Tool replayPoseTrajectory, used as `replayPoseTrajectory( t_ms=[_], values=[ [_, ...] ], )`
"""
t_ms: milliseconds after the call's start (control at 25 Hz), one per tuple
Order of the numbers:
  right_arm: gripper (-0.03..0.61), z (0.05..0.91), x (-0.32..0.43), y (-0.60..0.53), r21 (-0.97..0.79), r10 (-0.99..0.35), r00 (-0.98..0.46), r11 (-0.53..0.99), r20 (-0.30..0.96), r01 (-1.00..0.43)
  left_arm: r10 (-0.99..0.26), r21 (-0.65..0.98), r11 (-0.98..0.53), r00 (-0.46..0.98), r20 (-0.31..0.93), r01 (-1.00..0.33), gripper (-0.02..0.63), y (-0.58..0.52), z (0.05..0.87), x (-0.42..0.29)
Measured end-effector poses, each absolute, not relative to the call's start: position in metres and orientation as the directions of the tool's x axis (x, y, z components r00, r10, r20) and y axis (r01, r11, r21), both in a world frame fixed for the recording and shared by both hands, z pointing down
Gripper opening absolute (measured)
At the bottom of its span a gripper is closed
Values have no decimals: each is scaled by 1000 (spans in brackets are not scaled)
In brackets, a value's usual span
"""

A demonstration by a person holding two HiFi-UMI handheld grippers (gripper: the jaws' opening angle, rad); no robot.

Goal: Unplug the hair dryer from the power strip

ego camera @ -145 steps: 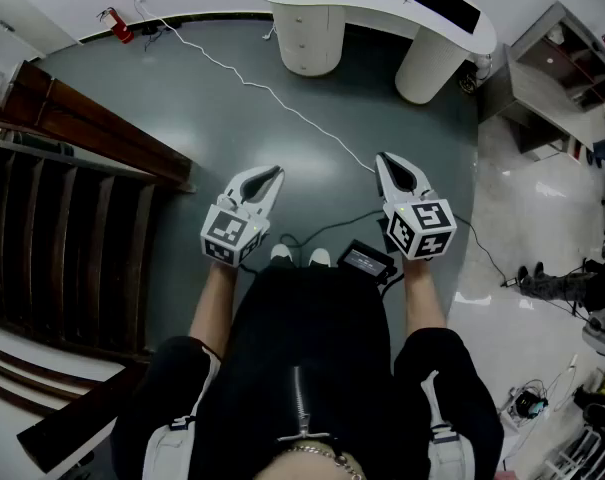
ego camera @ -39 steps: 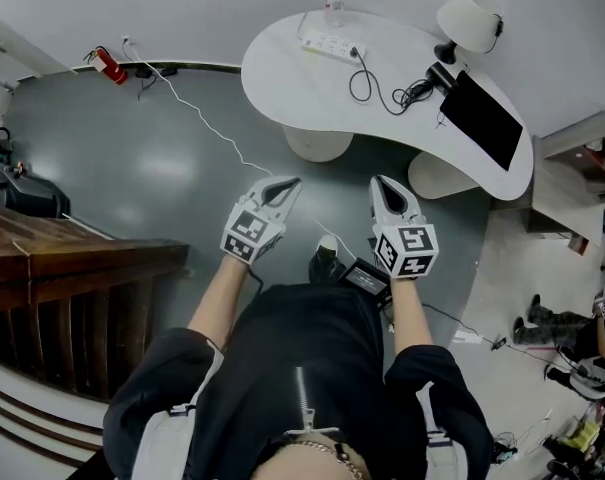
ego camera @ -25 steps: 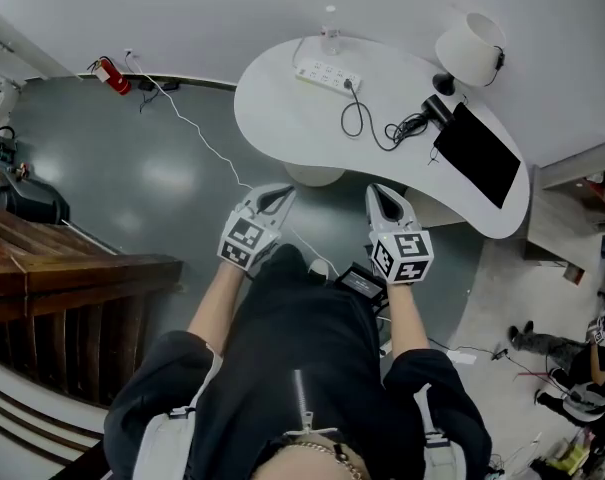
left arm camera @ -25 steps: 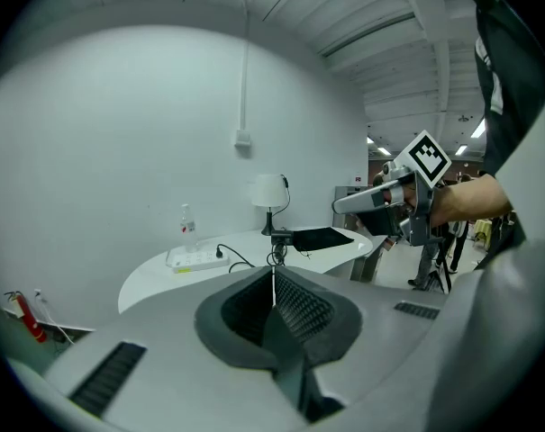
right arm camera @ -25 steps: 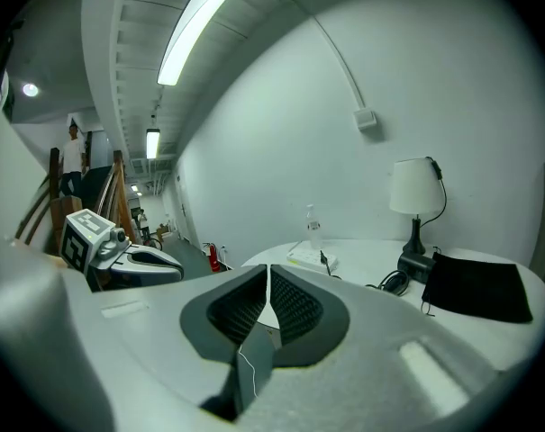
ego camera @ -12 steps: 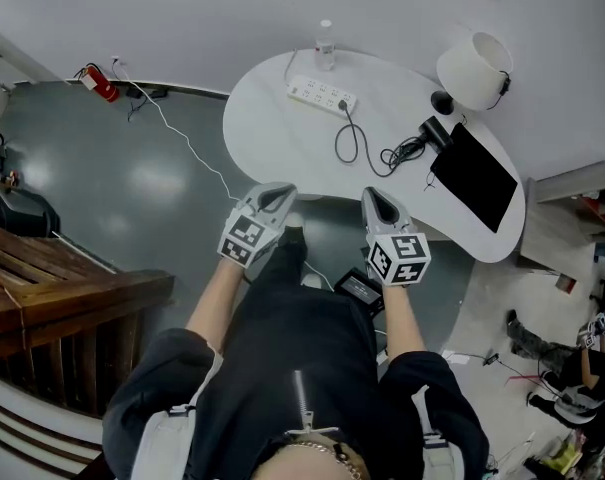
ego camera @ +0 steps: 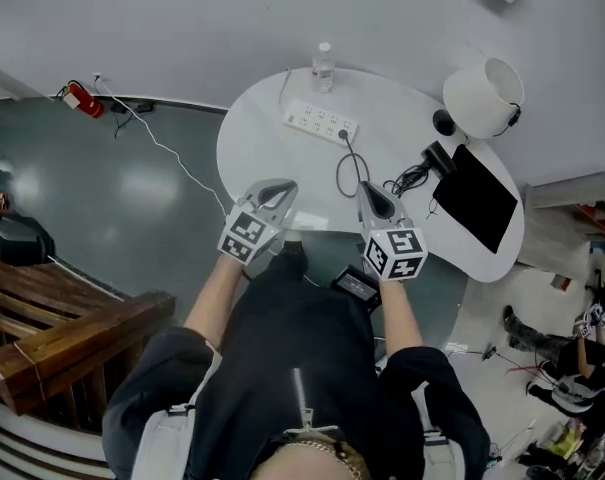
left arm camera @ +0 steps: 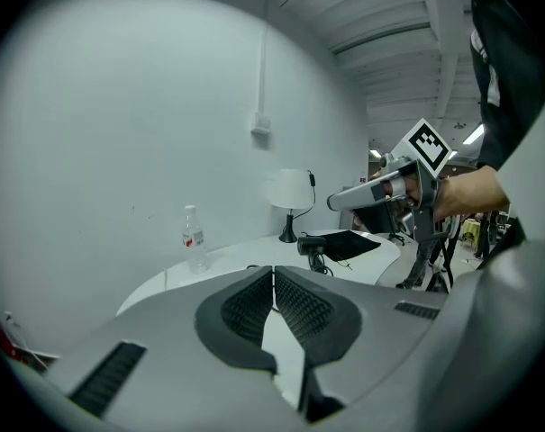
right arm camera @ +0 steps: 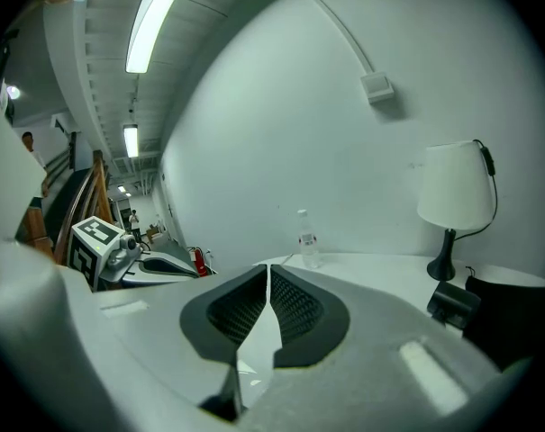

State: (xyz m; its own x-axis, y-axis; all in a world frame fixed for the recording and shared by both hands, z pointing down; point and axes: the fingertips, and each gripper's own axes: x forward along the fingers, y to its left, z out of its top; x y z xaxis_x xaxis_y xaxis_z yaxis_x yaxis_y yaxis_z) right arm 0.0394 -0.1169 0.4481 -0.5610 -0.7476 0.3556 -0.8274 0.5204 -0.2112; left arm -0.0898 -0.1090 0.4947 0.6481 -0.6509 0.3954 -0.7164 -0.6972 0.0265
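Table [ego camera: 272, 138]: a smooth white top with a rounded, bean-like outline is carrying everything.
Lamp [ego camera: 484, 96]: its white drum shade is standing at the right end.
Left gripper [ego camera: 274, 186]: ribbed black pads are pressing together on nothing, over the near edge.
Right gripper [ego camera: 368, 190]: pads are meeting, likewise empty.
Power strip [ego camera: 322, 123]: a long white bar is lying toward the back.
Hair dryer [ego camera: 437, 158]: black, it is lying by the lamp's foot, with its thin cord [ego camera: 342, 173] looping to the strip.
Bottle [ego camera: 323, 66]: clear plastic, it is standing behind the strip.

Even light; ceiling tube [right arm camera: 155, 21] glares; fisheye w/ dark edges.
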Motion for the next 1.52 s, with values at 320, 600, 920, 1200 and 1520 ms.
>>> replayPoseTrajectory(
  t_ms=[320, 600, 920, 1200, 1520],
  values=[
    [6, 446, 13, -172, -211, -761, -533, 490, 370, -846, -609, 42, -734, 684, 402, -678, 14, -171, 498, -111],
    [6, 451, 16, -179, -208, -776, -493, 448, 393, -870, -557, 68, -772, 723, 409, -632, 14, -185, 507, -99],
    [6, 455, 29, -190, -220, -781, -482, 429, 396, -876, -521, 75, -796, 742, 422, -601, 14, -197, 515, -80],
    [6, 460, 36, -207, -232, -766, -501, 444, 402, -865, -520, 68, -796, 737, 432, -601, 14, -215, 516, -72],
    [6, 463, 37, -223, -239, -744, -526, 469, 412, -850, -509, -32, -819, 702, 498, -572, 15, -238, 525, -72]
  ],
)
